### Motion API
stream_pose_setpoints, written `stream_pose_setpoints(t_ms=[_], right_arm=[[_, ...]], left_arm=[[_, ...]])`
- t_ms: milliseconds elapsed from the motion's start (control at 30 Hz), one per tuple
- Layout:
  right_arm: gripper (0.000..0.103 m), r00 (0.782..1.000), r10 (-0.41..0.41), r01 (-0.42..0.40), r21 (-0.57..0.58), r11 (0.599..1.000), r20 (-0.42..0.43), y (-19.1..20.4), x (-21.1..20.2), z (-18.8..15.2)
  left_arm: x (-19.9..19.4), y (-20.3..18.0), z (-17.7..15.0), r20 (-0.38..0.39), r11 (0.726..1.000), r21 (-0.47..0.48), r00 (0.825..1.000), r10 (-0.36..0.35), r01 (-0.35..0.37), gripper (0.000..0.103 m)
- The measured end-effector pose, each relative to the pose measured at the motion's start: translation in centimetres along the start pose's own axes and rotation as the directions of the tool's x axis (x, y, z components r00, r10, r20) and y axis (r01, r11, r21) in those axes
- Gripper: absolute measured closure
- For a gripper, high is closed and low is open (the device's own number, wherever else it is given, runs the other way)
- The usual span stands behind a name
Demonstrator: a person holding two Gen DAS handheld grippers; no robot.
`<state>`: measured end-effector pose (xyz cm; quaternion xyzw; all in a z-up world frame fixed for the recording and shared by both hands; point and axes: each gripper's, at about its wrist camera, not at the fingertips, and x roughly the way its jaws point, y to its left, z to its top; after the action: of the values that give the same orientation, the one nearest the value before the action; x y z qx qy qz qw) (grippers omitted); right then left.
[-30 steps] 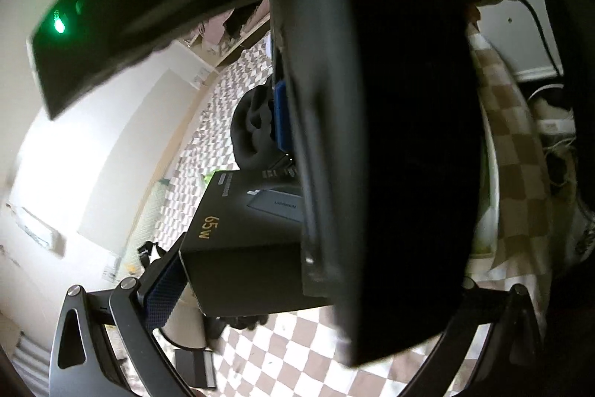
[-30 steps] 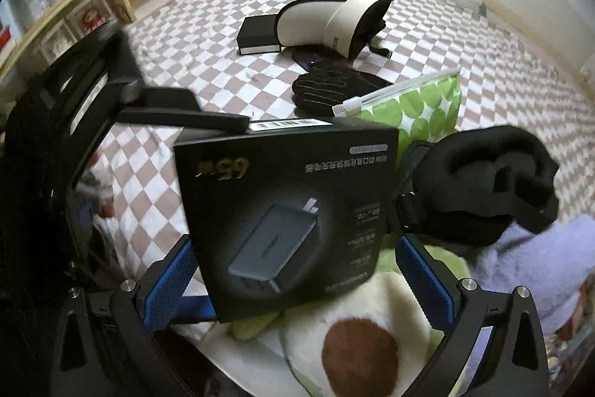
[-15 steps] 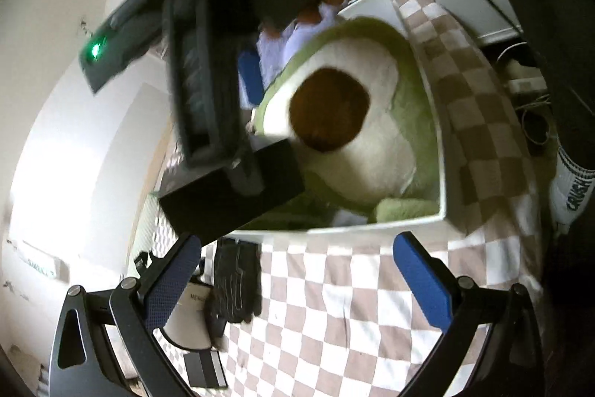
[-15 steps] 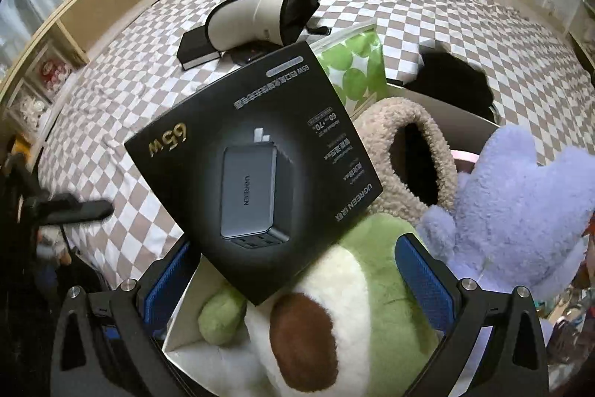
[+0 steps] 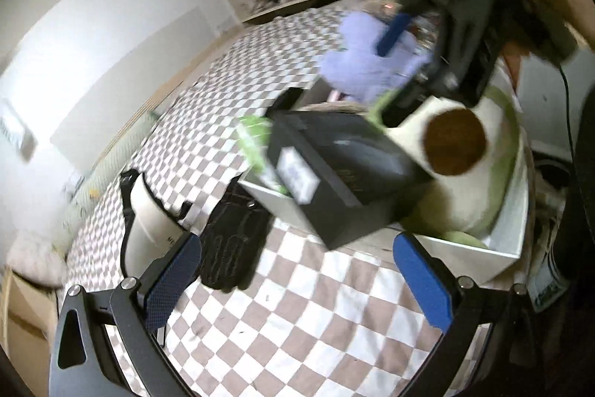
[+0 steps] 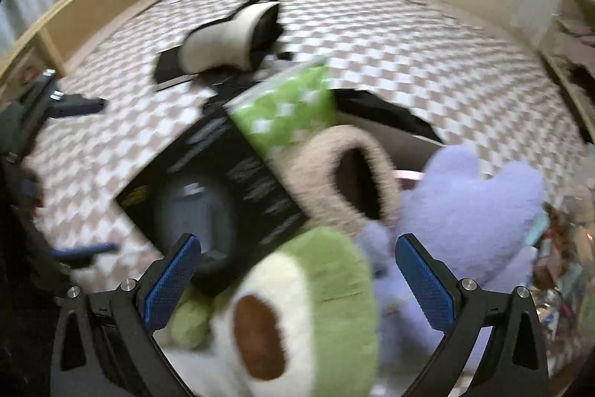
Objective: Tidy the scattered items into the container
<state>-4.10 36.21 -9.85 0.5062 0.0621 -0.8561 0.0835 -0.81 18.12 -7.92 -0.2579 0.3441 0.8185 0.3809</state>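
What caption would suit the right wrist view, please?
Open right gripper above the container's avocado plush, black charger box and purple plush.

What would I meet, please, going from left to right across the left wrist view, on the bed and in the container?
White headset → black gloves → black charger box → avocado plush, lying in the white container.

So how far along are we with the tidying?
Partly done. The white container already holds the avocado plush, purple plush, fuzzy slipper and green pouch. The black charger box sits tilted on its rim, not settled; both grippers are open and empty. Black gloves and the white headset remain on the bed.
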Motion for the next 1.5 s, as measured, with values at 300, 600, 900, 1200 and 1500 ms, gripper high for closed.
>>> stream_pose_setpoints(t_ms=[300,600,900,1200,1500], right_arm=[[0.0,0.996,-0.068,0.065,-0.051,0.997,-0.06,0.0,3.0,0.0],[0.0,0.978,-0.176,0.155,-0.177,0.972,-0.108,0.9,4.0,-0.9],[0.0,0.996,-0.08,0.082,0.081,0.993,-0.027,-3.9,-0.2,0.1],[0.03,0.994,0.029,-0.079,0.495,0.865,0.107,-9.8,1.5,3.3],[0.048,0.969,0.215,-0.238,0.707,0.666,0.124,-12.0,7.3,6.6]], left_arm=[[4.9,4.9,-1.0,-0.125,0.973,-0.182,0.985,0.121,-0.143,0.0],[4.9,3.5,1.0,-0.052,0.978,-0.211,0.999,-0.004,-0.007,0.0],[4.6,2.3,3.0,-0.032,0.973,-0.226,0.998,-0.053,0.045,0.0],[4.4,2.9,3.4,-0.072,0.933,-0.34,0.986,-0.15,0.118,0.0],[3.3,3.4,2.6,-0.056,0.918,-0.37,0.982,-0.18,0.147,0.0]])
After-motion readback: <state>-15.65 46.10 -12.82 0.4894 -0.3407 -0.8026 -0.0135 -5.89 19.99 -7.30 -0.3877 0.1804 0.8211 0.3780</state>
